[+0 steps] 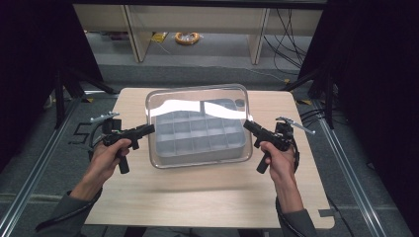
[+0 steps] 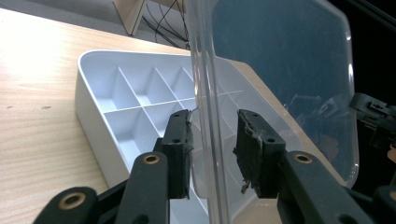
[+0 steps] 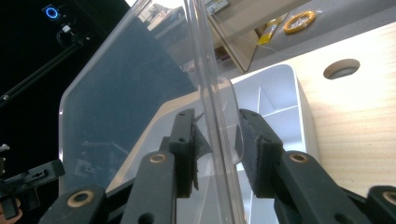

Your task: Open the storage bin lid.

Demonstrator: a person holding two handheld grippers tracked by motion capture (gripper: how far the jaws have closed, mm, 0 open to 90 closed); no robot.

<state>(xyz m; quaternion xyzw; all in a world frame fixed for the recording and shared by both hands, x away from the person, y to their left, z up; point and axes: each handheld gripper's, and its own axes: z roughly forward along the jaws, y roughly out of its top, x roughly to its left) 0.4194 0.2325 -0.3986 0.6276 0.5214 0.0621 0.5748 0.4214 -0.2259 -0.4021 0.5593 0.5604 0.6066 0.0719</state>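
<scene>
White plastic divided tray [image 1: 197, 140], compartments empty, sits mid-table. Clear rectangular plastic lid [image 1: 197, 106] held just above it, tilted. Left gripper [image 1: 146, 129] clenched on the lid's left rim; right gripper [image 1: 248, 125] clenched on its right rim. Bare light wooden tabletop [image 1: 207, 192] all round; grey floor beyond.

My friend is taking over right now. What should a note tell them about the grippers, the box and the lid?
Left gripper: shut on the left edge of the clear lid.
Right gripper: shut on the lid's right edge.
The lid is held between both grippers, above the white divided box, tilted in the gripper views.
The box sits on the wooden table; its compartments look empty.
Done: lid gripped on both sides and clear of the box.
Left: whether it goes on or comes off isn't clear. Keep both grips level so it doesn't slip.
</scene>
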